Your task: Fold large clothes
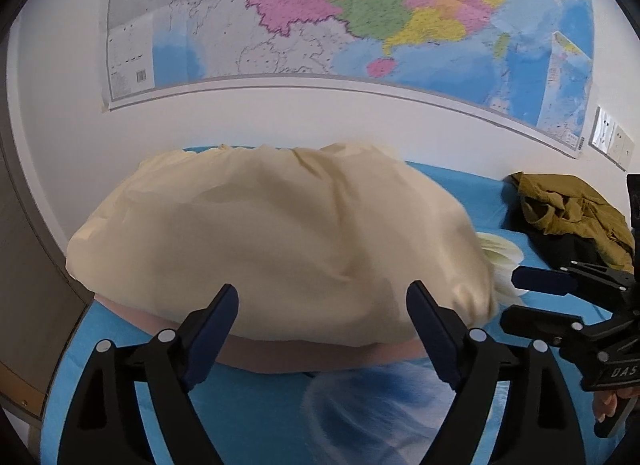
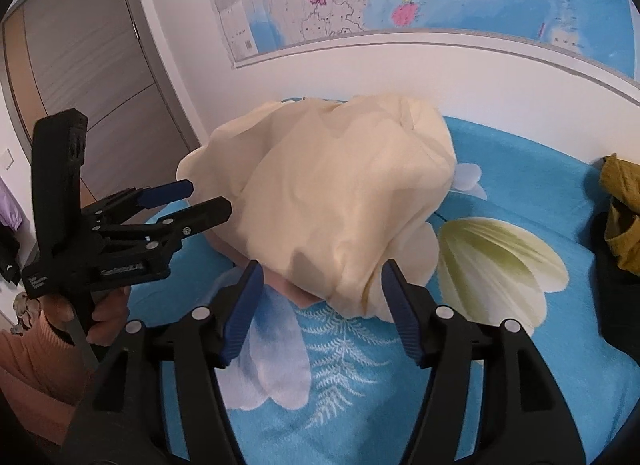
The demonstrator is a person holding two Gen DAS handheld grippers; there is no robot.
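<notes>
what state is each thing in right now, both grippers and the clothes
left gripper: open, fingers empty
right gripper: open, fingers empty
cream garment: bunched in a mound on the bed, not held
olive garment: crumpled in a heap, untouched
blue bedsheet: spread under the clothes

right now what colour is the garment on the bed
Cream garment, with a pink layer showing under its near edge; clearest in the right wrist view.

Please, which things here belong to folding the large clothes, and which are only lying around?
For the job:
cream garment, folded over
left gripper, open
right gripper, open
blue floral bedsheet, the work surface

Lying about:
olive garment, crumpled at the bed's right side
wall map
</notes>
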